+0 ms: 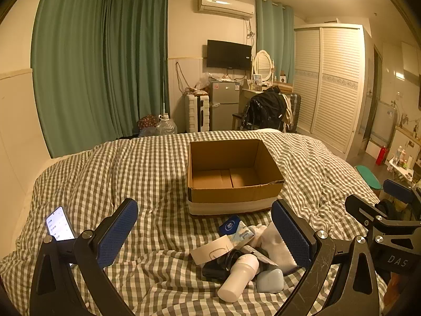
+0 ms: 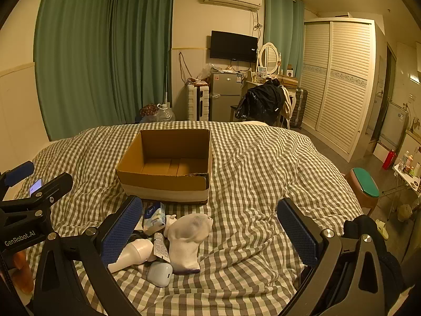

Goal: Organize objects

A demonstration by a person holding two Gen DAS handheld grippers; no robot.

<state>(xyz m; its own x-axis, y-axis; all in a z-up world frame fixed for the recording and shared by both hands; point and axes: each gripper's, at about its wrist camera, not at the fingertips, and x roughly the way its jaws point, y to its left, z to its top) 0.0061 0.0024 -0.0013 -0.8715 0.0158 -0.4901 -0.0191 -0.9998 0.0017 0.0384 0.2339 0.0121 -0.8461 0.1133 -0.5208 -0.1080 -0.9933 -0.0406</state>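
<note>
An open, empty cardboard box [image 1: 231, 181] stands on the checked bedspread [image 1: 147, 173]; it also shows in the right wrist view [image 2: 165, 168]. In front of it lies a pile: a white bottle [image 1: 238, 276], a pale blue case [image 1: 270, 280], a white sock [image 2: 188, 239], a tissue pack [image 2: 155, 217], a small tube [image 2: 161, 245] and a paper slip [image 1: 213, 252]. My left gripper [image 1: 208, 231] is open above the pile's near side. My right gripper [image 2: 210, 226] is open, the sock between its fingers.
A lit phone [image 1: 60, 223] lies on the bed at the left. Beyond the bed stand a suitcase [image 1: 197, 112], a small fridge [image 1: 225, 105], a chair with a black jacket [image 1: 264, 112] and a wardrobe [image 1: 331, 87]. A green-topped stool [image 2: 364, 187] stands on the right.
</note>
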